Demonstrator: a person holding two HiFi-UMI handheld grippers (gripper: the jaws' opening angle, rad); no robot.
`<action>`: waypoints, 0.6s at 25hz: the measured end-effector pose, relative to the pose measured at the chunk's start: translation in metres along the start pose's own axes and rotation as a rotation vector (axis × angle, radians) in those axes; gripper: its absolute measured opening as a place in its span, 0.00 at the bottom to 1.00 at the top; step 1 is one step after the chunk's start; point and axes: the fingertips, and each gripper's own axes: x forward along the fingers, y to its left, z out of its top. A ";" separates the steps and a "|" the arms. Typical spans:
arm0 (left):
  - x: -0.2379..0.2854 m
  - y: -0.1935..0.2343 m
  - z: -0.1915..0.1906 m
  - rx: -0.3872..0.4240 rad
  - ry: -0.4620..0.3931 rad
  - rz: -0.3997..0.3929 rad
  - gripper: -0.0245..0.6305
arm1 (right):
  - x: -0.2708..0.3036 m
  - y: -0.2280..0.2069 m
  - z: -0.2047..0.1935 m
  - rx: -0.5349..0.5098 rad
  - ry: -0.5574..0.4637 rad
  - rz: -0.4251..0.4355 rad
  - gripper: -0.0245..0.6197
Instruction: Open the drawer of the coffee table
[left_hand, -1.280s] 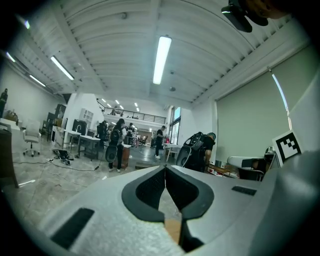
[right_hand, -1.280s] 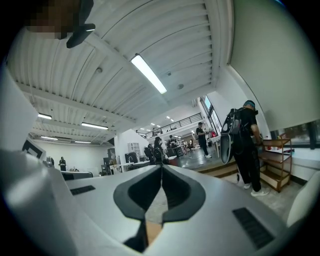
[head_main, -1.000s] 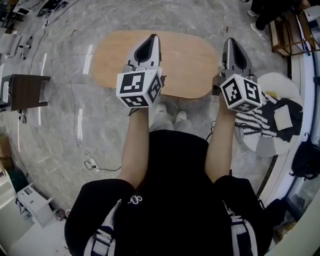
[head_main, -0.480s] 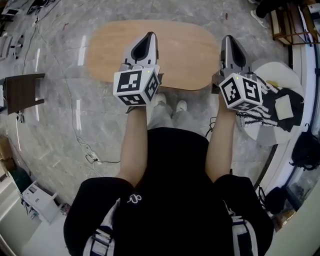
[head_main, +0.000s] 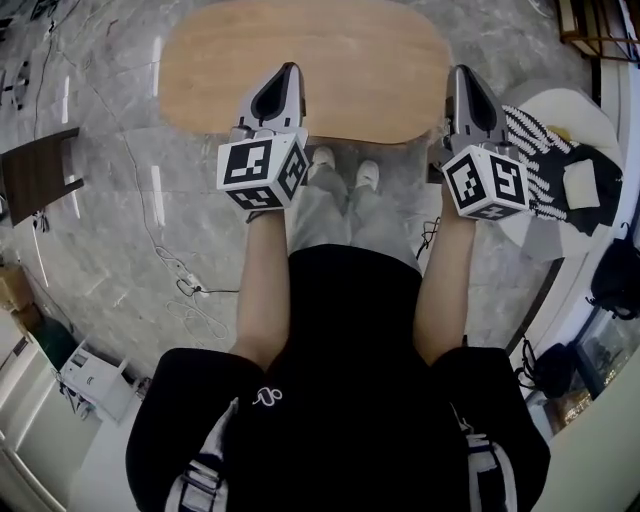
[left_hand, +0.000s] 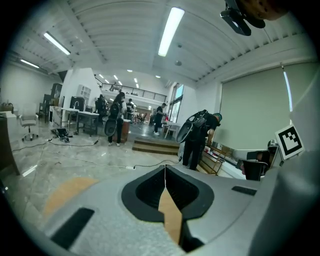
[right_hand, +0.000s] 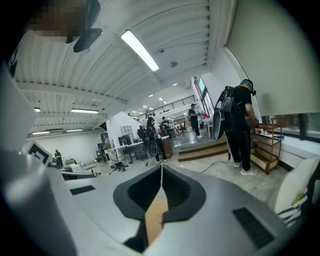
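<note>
- Coffee table (head_main: 350, 70): an oval wooden top on the grey marble floor (head_main: 120, 230), just ahead of the person's shoes (head_main: 322, 160). The head view shows the top from above only, and the drawer cannot be made out.
- Round white side table (head_main: 590, 115) stands just beside the coffee table's right end, leaving a narrow gap. On the left, open floor runs to a dark stool (head_main: 40, 170).
- Left gripper (head_main: 288, 70) hangs over the top's near edge. Its own view shows the jaws pressed together and pinching nothing, with a sliver of wood beneath.
- Right gripper (head_main: 462, 72) is over the top's right end, its jaws likewise closed and empty.
- Only the gripper views show the room beyond, with a person wearing a backpack (right_hand: 240, 125) beside a low shelf (right_hand: 265, 137).
- Loose cable (head_main: 180, 285) lies on the left floor.
</note>
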 end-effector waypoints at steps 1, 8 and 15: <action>0.001 0.001 -0.007 -0.001 0.014 0.000 0.05 | -0.001 -0.002 -0.006 0.004 0.010 -0.002 0.06; 0.002 0.004 -0.055 -0.013 0.087 -0.006 0.05 | -0.009 -0.011 -0.054 0.022 0.080 -0.022 0.06; -0.006 0.021 -0.114 -0.022 0.178 0.010 0.05 | -0.016 -0.012 -0.109 0.028 0.165 -0.024 0.06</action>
